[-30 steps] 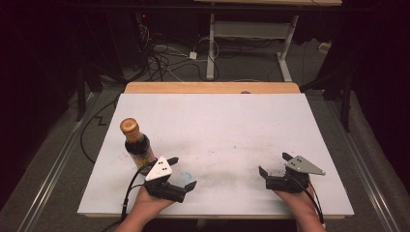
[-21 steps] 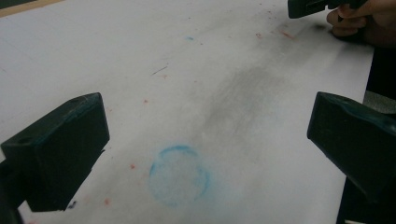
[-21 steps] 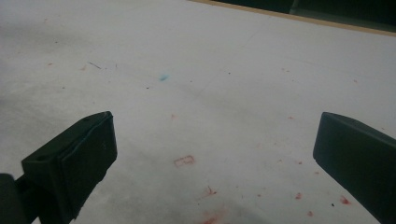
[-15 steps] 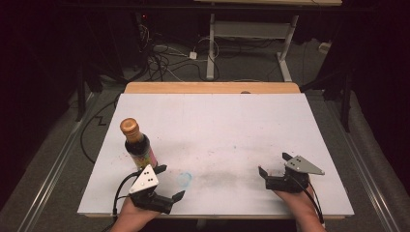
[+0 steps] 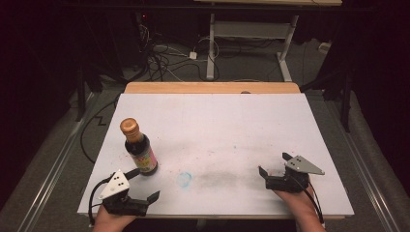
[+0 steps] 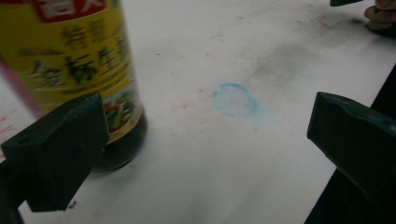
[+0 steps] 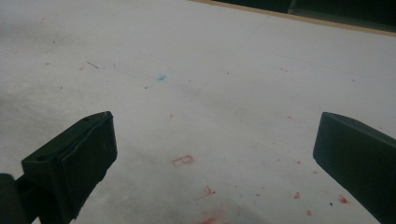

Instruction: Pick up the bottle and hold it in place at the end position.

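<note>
A dark soy sauce bottle (image 5: pixel 139 148) with a gold cap and yellow label stands upright on the white table (image 5: pixel 212 125), at its front left. My left gripper (image 5: pixel 143 184) rests open near the front edge, just in front of the bottle, with nothing between its jaws. In the left gripper view the bottle (image 6: pixel 77 70) rises close behind the left jaw, and the left gripper (image 6: pixel 205 135) is spread wide. At the front right of the table my right gripper (image 5: pixel 273 163) stands open and empty. Bare stained tabletop lies ahead of the right gripper (image 7: pixel 212 154) in its own view.
A faint blue ring mark (image 5: pixel 184 179) lies on the table between the two grippers, also seen as a blue ring mark (image 6: pixel 235 99). A wooden strip (image 5: pixel 212 87) borders the far edge. Cables and desk legs lie on the floor beyond.
My left gripper has pulled back toward the front left edge, away from the bottle, which stays upright where it was. The right gripper has not moved.
</note>
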Demonstrator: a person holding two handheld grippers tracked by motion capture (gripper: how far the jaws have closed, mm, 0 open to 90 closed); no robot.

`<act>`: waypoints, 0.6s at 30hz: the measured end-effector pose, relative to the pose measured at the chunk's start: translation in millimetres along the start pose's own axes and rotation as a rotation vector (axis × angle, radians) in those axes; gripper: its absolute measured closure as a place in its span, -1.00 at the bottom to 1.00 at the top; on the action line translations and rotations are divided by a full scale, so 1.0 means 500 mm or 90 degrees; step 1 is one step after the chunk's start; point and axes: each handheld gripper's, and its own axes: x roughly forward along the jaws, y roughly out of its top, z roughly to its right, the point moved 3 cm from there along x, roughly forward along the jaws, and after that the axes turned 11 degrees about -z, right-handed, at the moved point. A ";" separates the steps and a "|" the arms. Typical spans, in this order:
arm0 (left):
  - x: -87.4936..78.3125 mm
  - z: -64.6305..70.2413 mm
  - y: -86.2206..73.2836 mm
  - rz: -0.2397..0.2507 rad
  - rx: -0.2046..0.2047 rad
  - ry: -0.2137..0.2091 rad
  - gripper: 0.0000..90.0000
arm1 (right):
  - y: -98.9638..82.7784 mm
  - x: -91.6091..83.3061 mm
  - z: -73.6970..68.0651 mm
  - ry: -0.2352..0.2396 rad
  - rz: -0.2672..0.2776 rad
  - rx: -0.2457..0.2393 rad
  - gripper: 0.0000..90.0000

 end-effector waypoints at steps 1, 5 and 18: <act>0.000 0.000 0.000 0.000 0.000 0.000 -1.00 | 0.000 0.000 0.000 0.000 0.000 0.000 -0.99; -0.012 -0.024 0.008 0.013 -0.010 0.020 -1.00 | 0.000 0.000 0.000 -0.001 0.000 -0.002 -0.99; 0.012 -0.075 0.044 0.040 -0.045 0.074 -1.00 | 0.000 0.000 -0.002 -0.002 0.001 -0.003 -0.99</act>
